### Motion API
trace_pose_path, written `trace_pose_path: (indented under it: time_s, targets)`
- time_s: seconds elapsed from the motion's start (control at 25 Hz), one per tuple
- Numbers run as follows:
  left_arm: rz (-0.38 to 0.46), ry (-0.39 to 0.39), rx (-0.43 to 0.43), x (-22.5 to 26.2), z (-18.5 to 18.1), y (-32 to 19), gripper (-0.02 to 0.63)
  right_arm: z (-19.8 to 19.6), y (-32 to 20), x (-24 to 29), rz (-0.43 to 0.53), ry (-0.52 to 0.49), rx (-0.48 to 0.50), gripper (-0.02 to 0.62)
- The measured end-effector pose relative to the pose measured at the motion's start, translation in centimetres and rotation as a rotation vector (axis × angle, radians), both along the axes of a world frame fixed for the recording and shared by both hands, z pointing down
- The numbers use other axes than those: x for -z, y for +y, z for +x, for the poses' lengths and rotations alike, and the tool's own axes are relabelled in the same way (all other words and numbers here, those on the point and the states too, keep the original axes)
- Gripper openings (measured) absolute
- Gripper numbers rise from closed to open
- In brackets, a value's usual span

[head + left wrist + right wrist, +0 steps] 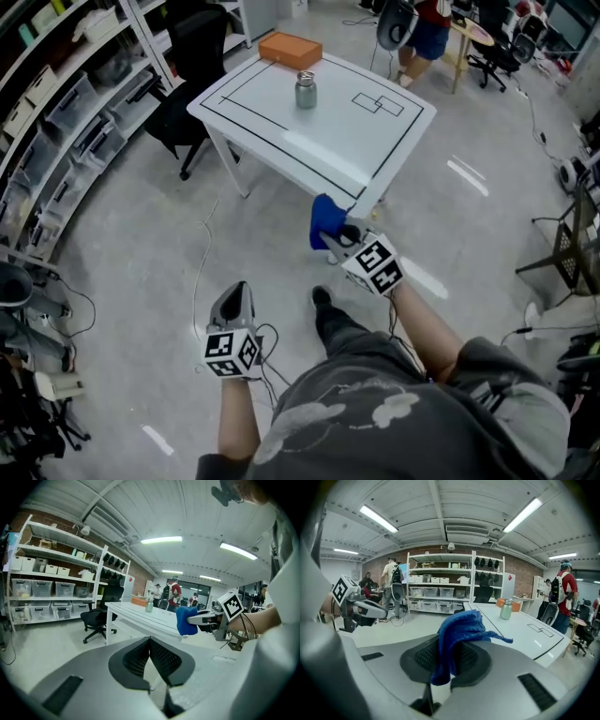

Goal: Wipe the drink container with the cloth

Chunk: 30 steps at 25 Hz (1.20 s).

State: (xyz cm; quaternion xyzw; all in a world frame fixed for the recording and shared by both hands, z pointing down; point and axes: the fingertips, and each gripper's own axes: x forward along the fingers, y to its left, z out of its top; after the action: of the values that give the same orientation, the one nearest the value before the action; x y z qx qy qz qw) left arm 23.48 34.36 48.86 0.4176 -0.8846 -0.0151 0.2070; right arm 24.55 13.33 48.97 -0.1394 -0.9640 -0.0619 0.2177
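The small green metal drink bottle (306, 91) stands free on the white table (281, 141), well apart from both grippers. A push from the bunched blue cloth (457, 630) clamped in the right gripper's (334, 234) jaws could topple it or shove it toward the orange box (290, 49). The left gripper's (234, 292) jaws are pressed together on nothing, so unless they open, nothing will steady it.

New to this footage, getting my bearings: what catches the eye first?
The bright blue cloth clamped in the right gripper, just short of the near corner of the white table. On the table stands a green drink container, an orange box behind it at the far edge.
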Motion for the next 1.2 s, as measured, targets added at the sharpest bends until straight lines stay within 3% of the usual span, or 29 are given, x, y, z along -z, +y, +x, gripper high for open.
trace_pose_path:
  time_s: [0.24,0.48,0.92,1.2]
  targets:
    - [0.001,-0.022,-0.026,1.3,-8.6,-6.0,0.003,-9.1,-6.6,1.2,0.014,-0.002,-0.028,0.044]
    - [0.005,-0.062,-0.042,2.4,-15.3,-11.7,0.003,-15.7,-12.0,2.2,0.010,-0.024,-0.039,0.044]
    - [0.002,-0.080,-0.100,3.2,-21.2,-18.0,0.003,-20.0,-16.8,1.8,-0.023,-0.023,-0.072,0.044]
    - [0.007,-0.081,-0.220,2.5,-26.0,-23.5,0.003,-21.8,-20.3,0.3,-0.032,-0.016,-0.150,0.044]
